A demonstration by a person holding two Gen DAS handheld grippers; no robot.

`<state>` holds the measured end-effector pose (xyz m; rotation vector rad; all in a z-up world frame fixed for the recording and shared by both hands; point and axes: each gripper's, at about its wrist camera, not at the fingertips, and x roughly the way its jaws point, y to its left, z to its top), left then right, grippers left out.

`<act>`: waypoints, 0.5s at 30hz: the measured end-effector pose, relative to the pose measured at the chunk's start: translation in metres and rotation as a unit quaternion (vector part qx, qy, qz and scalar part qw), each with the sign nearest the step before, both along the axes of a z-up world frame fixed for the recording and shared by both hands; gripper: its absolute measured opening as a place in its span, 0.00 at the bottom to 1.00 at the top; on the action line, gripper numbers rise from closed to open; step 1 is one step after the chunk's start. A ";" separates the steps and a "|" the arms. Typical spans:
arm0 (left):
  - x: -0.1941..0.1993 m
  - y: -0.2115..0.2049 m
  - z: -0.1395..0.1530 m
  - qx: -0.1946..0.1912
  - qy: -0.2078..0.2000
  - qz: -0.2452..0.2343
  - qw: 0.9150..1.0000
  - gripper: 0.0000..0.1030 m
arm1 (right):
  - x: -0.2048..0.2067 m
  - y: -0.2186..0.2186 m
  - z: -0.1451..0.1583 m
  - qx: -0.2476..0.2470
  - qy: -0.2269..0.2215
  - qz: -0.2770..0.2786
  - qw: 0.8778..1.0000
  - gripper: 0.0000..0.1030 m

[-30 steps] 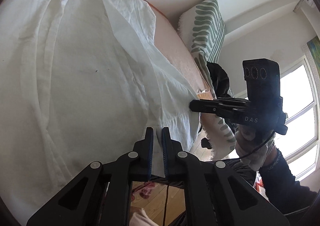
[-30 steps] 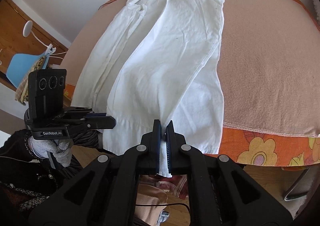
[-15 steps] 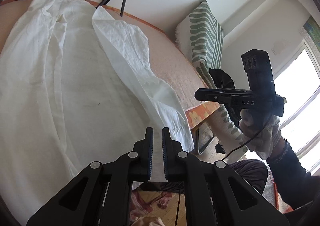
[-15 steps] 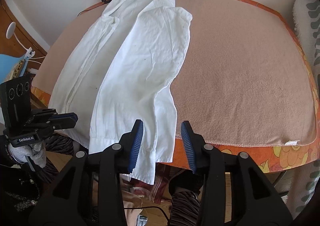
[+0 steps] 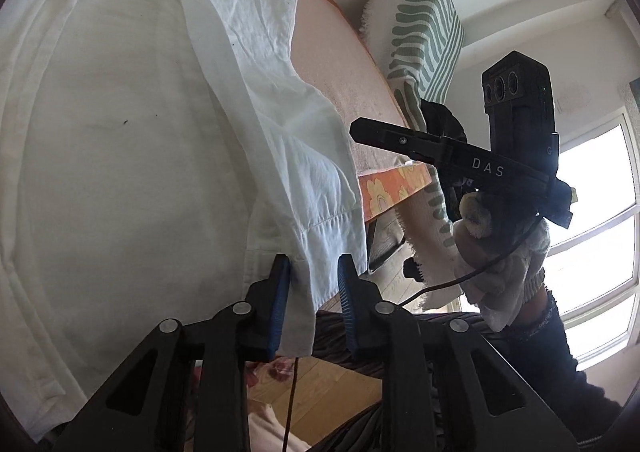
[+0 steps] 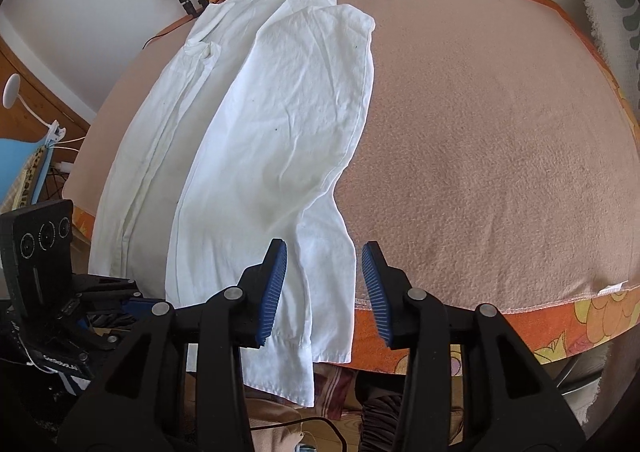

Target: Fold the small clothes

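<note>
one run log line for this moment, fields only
garment: white shirt folded lengthwise on table | left tongs: just opening, hem between | right tongs: open, released

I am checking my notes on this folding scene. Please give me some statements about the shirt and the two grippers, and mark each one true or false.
1. The shirt is white. True.
2. The right gripper is shut on the shirt. False: its jaws stand apart, gripping nothing.
3. The shirt's hem hangs over the table edge. True.
4. The left gripper is clamped tight on the hem. False: its jaws have just been opening; cloth hangs between them, loose.
5. The table cover is blue. False: it is pinkish, with an orange flowered border.
</note>
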<state>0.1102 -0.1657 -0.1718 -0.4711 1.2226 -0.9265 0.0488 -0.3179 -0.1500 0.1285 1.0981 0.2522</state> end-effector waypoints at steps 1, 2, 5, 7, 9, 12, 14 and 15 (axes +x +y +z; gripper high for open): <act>0.000 0.000 -0.001 -0.016 0.004 0.000 1.000 0.12 | 0.000 -0.003 0.000 0.002 0.000 -0.004 1.000 0.40; 0.000 0.002 -0.001 -0.056 0.015 0.000 0.998 0.11 | 0.000 -0.005 -0.001 0.002 0.000 -0.008 1.000 0.40; 0.001 0.010 -0.001 -0.176 0.058 -0.001 0.983 0.11 | 0.000 -0.014 -0.005 0.009 0.005 -0.019 1.000 0.40; 0.000 0.013 0.001 -0.137 0.035 0.007 0.990 0.11 | -0.001 -0.018 -0.007 0.013 0.008 -0.024 1.000 0.39; 0.002 0.019 -0.007 -0.105 0.041 0.014 0.993 0.11 | -0.001 -0.020 -0.007 0.022 0.010 -0.023 0.999 0.39; -0.001 0.030 -0.014 -0.025 0.025 0.033 0.999 0.11 | -0.001 -0.016 -0.005 0.013 0.006 -0.020 1.000 0.40; -0.006 0.037 -0.009 -0.008 0.000 0.040 0.999 0.11 | 0.001 -0.014 -0.002 0.011 0.001 -0.019 1.000 0.40; -0.009 0.038 -0.001 0.003 -0.022 0.041 0.999 0.11 | 0.002 -0.013 -0.001 0.013 -0.001 -0.018 1.000 0.39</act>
